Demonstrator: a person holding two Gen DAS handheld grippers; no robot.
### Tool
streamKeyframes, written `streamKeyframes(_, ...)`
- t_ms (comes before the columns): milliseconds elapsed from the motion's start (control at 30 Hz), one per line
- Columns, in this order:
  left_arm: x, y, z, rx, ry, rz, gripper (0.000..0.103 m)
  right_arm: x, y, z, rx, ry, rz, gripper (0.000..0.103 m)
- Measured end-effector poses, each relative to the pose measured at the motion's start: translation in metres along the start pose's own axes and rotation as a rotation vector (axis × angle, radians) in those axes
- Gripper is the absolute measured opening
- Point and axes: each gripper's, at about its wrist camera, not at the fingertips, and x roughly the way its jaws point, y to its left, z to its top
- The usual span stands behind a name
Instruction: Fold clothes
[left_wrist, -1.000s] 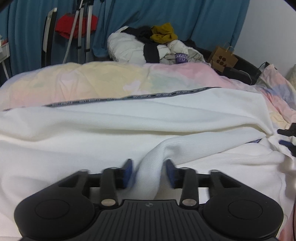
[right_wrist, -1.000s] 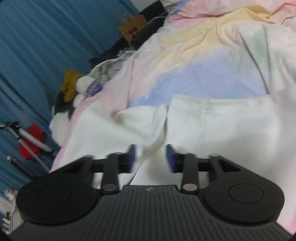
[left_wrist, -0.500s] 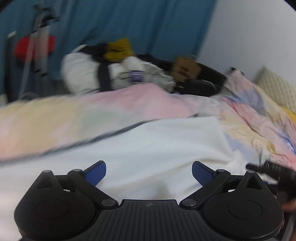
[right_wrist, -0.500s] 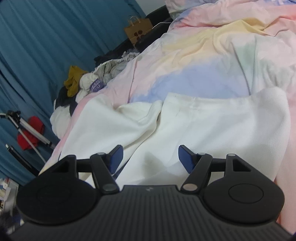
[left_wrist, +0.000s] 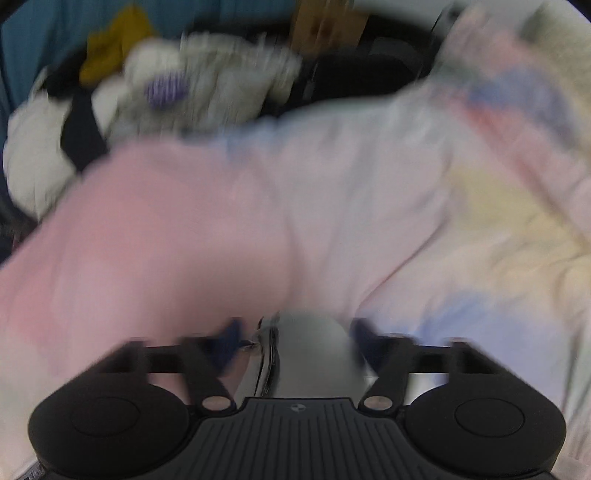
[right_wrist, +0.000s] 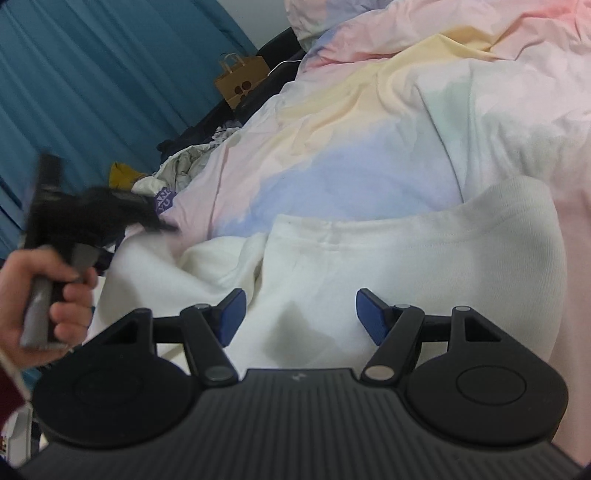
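— Clothes first: where is the white garment (right_wrist: 388, 266)?

— It lies on the pastel bedcover (right_wrist: 369, 122), under the right gripper (right_wrist: 297, 317).

— Is that claw holding it?

— No, its blue pads stand wide apart above the cloth.

— And the left gripper (left_wrist: 295, 339)?

— Its jaws are closing with white cloth between them. The blur hides whether they pinch it.

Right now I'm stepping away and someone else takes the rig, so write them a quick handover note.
Left tool: jaws closing, something pale between them, too blurred to name.
Right tool: open, empty, over the white garment.
Garment lies on the pastel bedspread, one side doubled over, the other rumpled.
Left to do: finish its folds, then probably the clothes pile.
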Motion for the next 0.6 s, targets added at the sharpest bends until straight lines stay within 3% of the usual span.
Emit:
streamKeyframes(33,0.001,-0.005,0.001,0.036,-0.01,0.012,0.011,0.001,-0.001,0.0,0.003,-0.002,0.003,0.069)
streamKeyframes(100,-0.013,-0.014,0.005,0.115,-0.071,-0.044,0.011,0.003,-0.002,0.001,0.007,-0.008,0.004,0.069)
streamKeyframes(233,-0.047,-0.005,0.007,0.23,-0.331,-0.179,0.013,0.004,0.0,0.0,0.006,-0.022,0.012,0.069)
streamKeyframes(300,-0.044,0.004,0.004,0.251,-0.416,-0.154,0.016,0.005,0.001,0.0,-0.004,-0.02,0.018,0.069)
streamKeyframes(367,-0.016,0.014,0.001,0.212,-0.365,-0.065,0.026,0.006,0.001,0.0,-0.008,-0.018,0.019,0.069)
streamKeyframes(433,0.013,0.021,-0.01,0.207,-0.301,-0.007,0.05,0.007,0.001,-0.001,-0.014,-0.018,0.019,0.069)
streamKeyframes(467,0.024,0.022,-0.016,0.215,-0.278,0.016,0.056,0.007,0.002,-0.002,-0.024,-0.021,0.018,0.069)
streamKeyframes(533,0.033,0.023,-0.025,0.214,-0.262,0.037,0.08,0.009,0.005,-0.005,-0.061,-0.022,0.011,0.069)
streamKeyframes(600,0.026,0.025,-0.034,0.203,-0.276,0.028,0.084,0.012,0.008,-0.007,-0.085,-0.022,0.017,0.069)
